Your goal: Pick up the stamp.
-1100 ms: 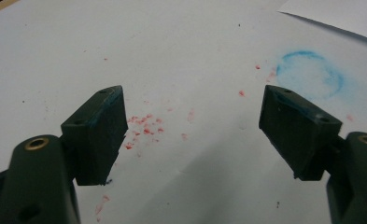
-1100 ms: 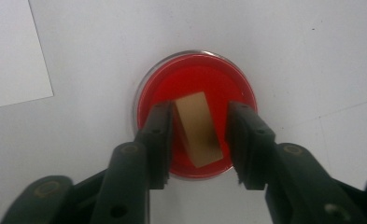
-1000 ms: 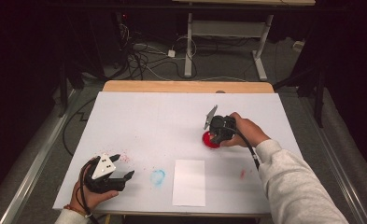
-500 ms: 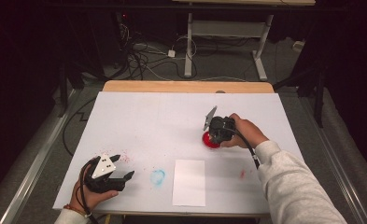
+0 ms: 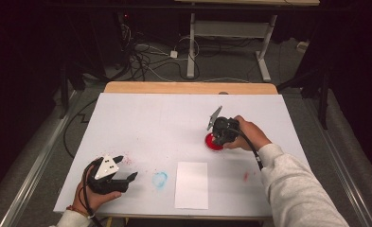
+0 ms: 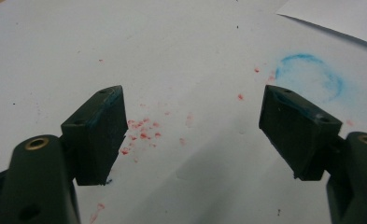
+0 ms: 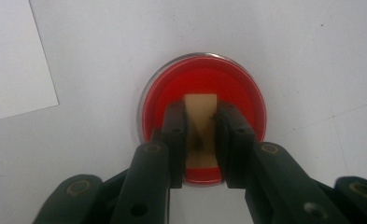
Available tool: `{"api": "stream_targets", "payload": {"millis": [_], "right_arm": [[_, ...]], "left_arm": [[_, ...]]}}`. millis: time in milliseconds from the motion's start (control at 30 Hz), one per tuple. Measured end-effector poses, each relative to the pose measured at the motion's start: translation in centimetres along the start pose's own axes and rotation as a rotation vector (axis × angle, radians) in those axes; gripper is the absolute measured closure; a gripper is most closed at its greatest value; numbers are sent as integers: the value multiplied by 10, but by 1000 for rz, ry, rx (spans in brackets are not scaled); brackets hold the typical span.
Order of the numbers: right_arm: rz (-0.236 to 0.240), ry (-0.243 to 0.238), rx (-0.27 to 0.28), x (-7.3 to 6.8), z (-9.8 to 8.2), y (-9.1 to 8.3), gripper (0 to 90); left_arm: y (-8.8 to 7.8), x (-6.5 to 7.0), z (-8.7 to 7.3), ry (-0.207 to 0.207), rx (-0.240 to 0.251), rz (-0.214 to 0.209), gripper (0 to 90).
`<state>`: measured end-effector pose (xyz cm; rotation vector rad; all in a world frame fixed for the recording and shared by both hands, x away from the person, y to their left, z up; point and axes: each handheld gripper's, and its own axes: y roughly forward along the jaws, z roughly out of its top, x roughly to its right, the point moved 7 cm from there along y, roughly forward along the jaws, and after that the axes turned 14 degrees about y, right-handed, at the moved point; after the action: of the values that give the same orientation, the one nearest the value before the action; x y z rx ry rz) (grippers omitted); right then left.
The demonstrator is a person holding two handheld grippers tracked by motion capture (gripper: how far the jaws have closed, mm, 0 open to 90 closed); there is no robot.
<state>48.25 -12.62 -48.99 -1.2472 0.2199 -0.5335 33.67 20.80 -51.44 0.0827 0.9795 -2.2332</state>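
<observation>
moved: right gripper (image 7: 202, 135) jaws just closed, now clenched on a tan stamp (image 7: 201, 128) standing in the red dish (image 5: 213, 142), mid-right on the bench (image 5: 146, 118). left gripper (image 5: 122, 170) idle, jaws released. risk: a tilted lift may smear ink, missing the paper (image 5: 191, 184).

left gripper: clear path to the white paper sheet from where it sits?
Probably yes. The left gripper rests open on the table, and just a blue ink ring, flat on the surface, lies between it and the paper sheet.

Bright lit table (image 5: 141, 123), dark surroundings, soft close-up focus
</observation>
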Motion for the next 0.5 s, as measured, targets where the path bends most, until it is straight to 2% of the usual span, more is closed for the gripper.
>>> {"api": "stream_targets", "payload": {"millis": [67,233,267,367,400,500], "right_arm": [[0,2,-5,0,0,0,761],[17,43,2,2,-2,-1,763],[18,62,18,2,-2,-2,764],[16,73,28,3,-4,-3,764],[21,92,56,4,-3,-6,764],[18,106,79,5,-3,-11,764]], "left_arm": [[0,0,0,-5,-2,4,225],[-1,0,0,-4,-1,7,226],[-1,-1,2,0,4,9,226],[0,0,1,6,1,7,226],[0,0,1,5,-2,6,226],[1,-2,1,4,-2,7,226]]}}
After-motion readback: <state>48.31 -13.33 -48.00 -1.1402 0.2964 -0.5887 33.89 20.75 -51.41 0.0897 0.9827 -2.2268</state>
